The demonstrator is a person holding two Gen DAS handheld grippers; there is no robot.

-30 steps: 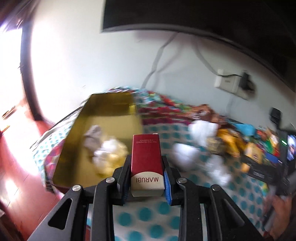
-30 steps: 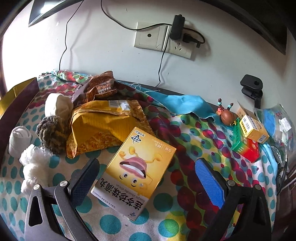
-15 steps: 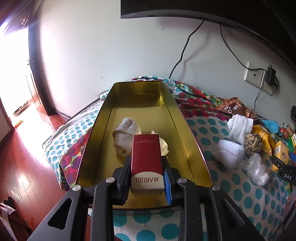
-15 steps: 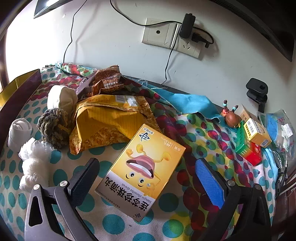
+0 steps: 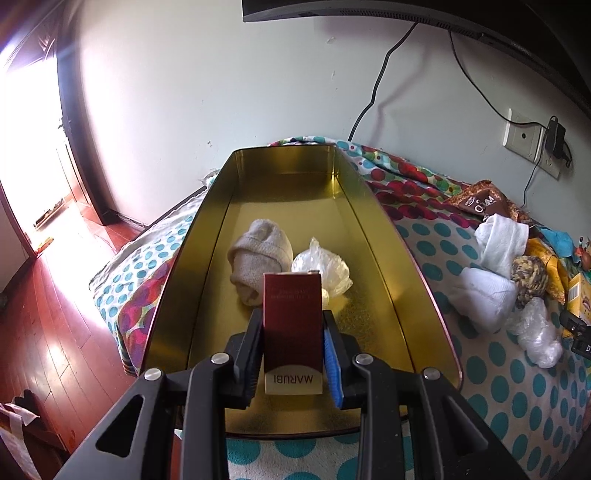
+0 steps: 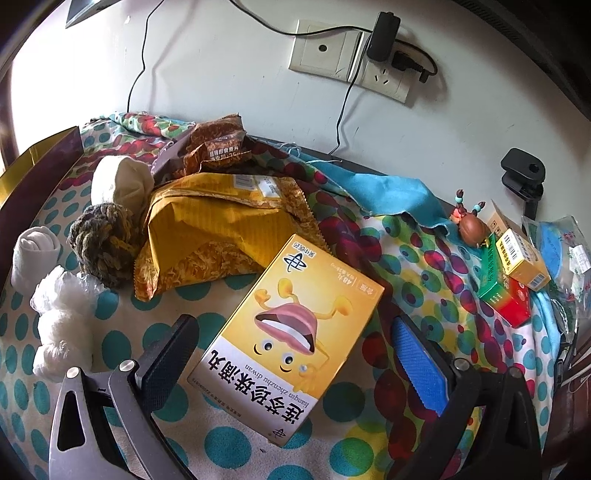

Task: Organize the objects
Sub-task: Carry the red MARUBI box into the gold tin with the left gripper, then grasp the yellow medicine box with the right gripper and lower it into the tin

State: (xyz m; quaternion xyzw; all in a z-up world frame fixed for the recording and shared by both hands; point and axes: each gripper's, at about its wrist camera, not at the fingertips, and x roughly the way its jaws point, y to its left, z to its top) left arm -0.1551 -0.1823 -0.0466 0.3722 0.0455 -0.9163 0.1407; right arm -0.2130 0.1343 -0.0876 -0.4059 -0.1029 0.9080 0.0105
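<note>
— What do you see behind the table?
— A white wall (image 5: 229, 92), a socket plate (image 6: 325, 50) with a black plug (image 6: 382, 35), and your red wooden floor (image 5: 48, 332) at left

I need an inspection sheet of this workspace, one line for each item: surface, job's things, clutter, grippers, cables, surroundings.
Surface: dotted cloth covers it, wrinkled near the wall.
Job's things: red box held over gold tray; rolled sock and plastic bag inside the tray; yellow box flat on the cloth.
Clutter: snack bags, yarn ball, small boxes.
Grippers: left gripper shut on red box; right gripper open around yellow box.
Cables: black cable runs to wall socket.
Surroundings: wooden floor, bright doorway.
</note>
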